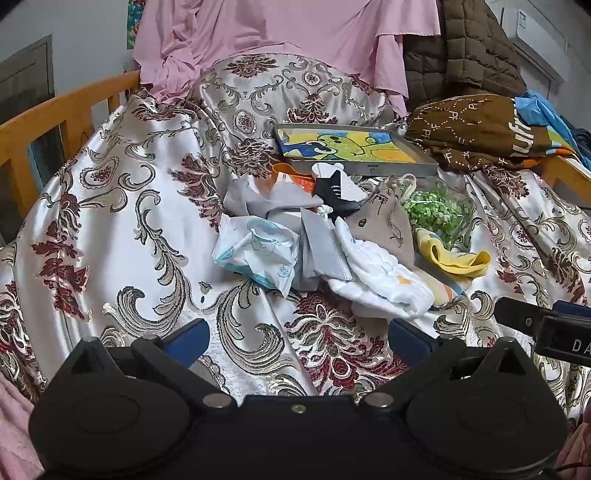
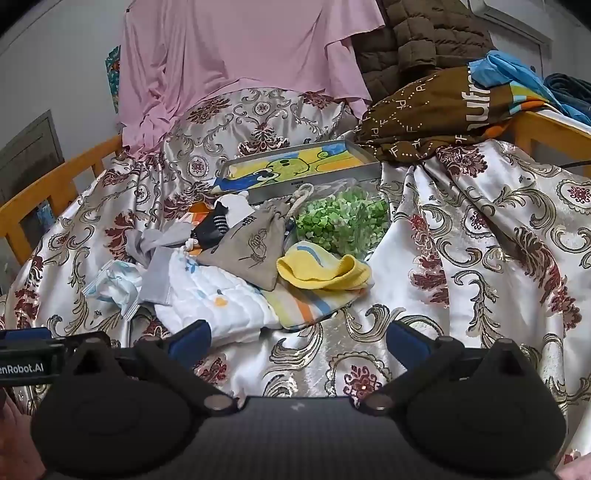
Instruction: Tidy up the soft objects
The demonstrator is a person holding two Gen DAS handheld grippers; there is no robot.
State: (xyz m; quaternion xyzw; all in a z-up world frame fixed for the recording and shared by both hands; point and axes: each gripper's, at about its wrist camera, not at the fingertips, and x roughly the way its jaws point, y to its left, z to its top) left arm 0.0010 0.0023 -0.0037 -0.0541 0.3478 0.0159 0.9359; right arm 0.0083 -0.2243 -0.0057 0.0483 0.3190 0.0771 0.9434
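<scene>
A heap of soft things lies mid-bed on a floral satin cover (image 1: 129,221): a crumpled diaper (image 1: 258,251), grey cloth (image 1: 317,240), a white quilted cloth (image 1: 380,284), a beige drawstring pouch (image 2: 255,251), a yellow cloth (image 2: 325,273), a black striped sock (image 2: 214,225) and a clear bag of green bits (image 2: 343,221). Behind the heap sits a grey tray (image 2: 332,177) lined with a cartoon cloth. My left gripper (image 1: 299,339) is open, short of the heap. My right gripper (image 2: 299,339) is open too, its left finger just before the white cloth (image 2: 214,295).
A pink sheet (image 1: 277,33) and a brown quilted coat (image 1: 461,40) hang at the back. A brown printed cloth (image 2: 436,110) and blue fabric (image 2: 517,74) lie on the wooden rail at right. A wooden bed rail (image 1: 55,107) runs along the left.
</scene>
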